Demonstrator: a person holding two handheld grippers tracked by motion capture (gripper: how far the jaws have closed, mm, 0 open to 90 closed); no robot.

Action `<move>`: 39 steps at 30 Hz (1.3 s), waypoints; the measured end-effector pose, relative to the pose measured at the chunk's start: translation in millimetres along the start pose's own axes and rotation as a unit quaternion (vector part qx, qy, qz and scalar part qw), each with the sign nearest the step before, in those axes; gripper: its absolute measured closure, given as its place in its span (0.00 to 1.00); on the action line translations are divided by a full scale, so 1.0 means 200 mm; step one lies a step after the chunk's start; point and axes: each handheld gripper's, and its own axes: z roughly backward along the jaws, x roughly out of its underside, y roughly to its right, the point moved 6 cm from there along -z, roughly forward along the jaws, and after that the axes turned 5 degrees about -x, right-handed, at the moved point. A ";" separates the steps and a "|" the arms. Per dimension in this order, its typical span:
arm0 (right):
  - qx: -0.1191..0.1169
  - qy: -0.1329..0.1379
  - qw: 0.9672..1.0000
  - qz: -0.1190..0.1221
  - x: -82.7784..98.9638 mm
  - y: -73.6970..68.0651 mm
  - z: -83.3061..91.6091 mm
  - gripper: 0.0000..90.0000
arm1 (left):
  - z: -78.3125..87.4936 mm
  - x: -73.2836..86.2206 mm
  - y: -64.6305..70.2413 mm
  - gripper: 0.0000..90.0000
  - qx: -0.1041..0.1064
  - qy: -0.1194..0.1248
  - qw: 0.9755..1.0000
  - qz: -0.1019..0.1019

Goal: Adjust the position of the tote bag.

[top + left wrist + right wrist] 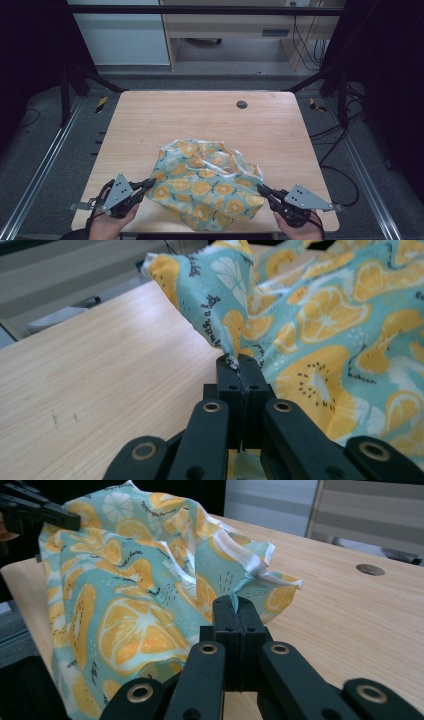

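Note:
A teal cloth (pixel 205 185) printed with orange slices lies crumpled on the near half of the wooden table (pixel 200 117). My left gripper (pixel 151 182) is shut on the cloth's left edge, near the table's front left. In the left gripper view the jaws (pixel 239 360) pinch a fold of the cloth (pixel 320 325). My right gripper (pixel 261 189) is shut on the cloth's right edge at the front right. The right gripper view has the teal fabric (pixel 130 595) caught between the closed jaws (pixel 235 602), with the left gripper (pixel 30 510) at the far upper left.
A small dark round grommet (pixel 242 104) sits in the table's far middle. Black frame posts stand at both far corners, and cables trail on the floor at the right. A cabinet and a desk stand behind the table.

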 end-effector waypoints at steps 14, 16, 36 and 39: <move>-0.040 -0.080 0.996 0.012 0.11 -0.01 -0.05 1.00 | -0.14 0.12 0.08 1.00 0.020 -0.105 0.990 -0.094; -0.042 -0.094 0.995 0.015 0.13 -0.01 -0.07 1.00 | -0.17 0.13 0.08 1.00 0.014 -0.118 0.986 -0.115; -0.023 -0.187 0.982 0.013 0.24 0.09 -0.24 1.00 | -0.44 0.20 0.11 1.00 0.010 -0.187 0.969 -0.160; -0.017 -0.186 0.982 0.011 0.24 0.11 -0.25 1.00 | -0.45 0.20 0.10 1.00 0.006 -0.184 0.970 -0.156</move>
